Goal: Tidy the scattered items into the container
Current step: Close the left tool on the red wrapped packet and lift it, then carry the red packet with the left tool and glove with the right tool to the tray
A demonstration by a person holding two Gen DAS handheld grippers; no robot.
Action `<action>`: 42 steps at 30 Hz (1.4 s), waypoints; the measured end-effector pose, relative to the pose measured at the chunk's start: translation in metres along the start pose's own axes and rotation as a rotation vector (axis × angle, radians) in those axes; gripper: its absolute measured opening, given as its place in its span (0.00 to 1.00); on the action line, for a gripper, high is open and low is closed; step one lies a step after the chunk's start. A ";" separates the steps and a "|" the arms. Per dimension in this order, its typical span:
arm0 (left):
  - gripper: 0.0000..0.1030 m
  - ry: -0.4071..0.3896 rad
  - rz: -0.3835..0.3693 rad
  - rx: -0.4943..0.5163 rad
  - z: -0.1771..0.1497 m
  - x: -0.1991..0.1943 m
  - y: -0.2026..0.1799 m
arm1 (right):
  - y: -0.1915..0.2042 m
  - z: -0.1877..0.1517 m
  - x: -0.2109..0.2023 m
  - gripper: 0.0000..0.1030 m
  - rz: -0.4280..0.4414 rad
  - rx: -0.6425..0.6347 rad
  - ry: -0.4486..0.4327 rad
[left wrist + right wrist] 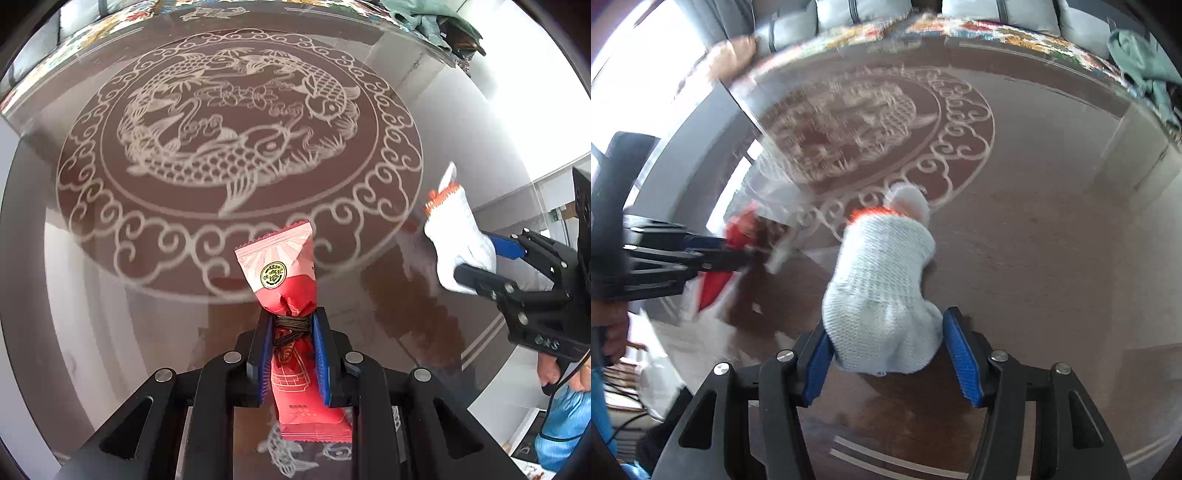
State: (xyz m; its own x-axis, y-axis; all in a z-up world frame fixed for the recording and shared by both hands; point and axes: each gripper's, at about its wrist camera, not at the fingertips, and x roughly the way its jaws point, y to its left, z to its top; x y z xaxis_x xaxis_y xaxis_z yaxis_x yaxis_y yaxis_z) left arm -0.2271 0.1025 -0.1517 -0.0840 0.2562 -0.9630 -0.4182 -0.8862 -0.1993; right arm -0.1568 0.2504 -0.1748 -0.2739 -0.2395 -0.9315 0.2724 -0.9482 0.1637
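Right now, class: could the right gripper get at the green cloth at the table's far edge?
Probably not: the right gripper is occupied by a white glove; the green cloth lies far off.

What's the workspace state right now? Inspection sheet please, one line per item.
Surface: glass table with an etched fish medallion; nothing seen lying on it.
Job's things: red snack packet and white knit glove, both held; container not seen in either view.
Clutter: green cloth beyond the far edge.
Grippers: left gripper shut on the packet along with a bundle of dark cord; right gripper has the glove between its jaws, in the left view closed on it.
Cables: dark cable below the right gripper's handle.
Surroundings: grey cushions, patterned rug, bright window light at left.
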 end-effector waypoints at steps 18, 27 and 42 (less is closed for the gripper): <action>0.19 -0.105 0.072 -0.161 -0.092 0.001 -0.019 | 0.077 -0.071 -0.031 0.26 0.015 0.092 -0.109; 0.19 -0.135 0.050 -0.156 -0.140 -0.019 -0.007 | 0.092 -0.084 -0.033 0.26 0.013 0.099 -0.106; 0.19 -0.180 0.024 -0.208 -0.155 -0.040 0.000 | 0.107 -0.083 -0.035 0.26 0.003 0.075 -0.095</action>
State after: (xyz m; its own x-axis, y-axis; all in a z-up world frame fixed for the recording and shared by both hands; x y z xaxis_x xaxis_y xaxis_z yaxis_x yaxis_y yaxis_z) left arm -0.0838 0.0325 -0.1409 -0.2592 0.2819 -0.9237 -0.2209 -0.9484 -0.2275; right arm -0.0411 0.1748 -0.1514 -0.3600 -0.2572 -0.8968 0.2047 -0.9596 0.1931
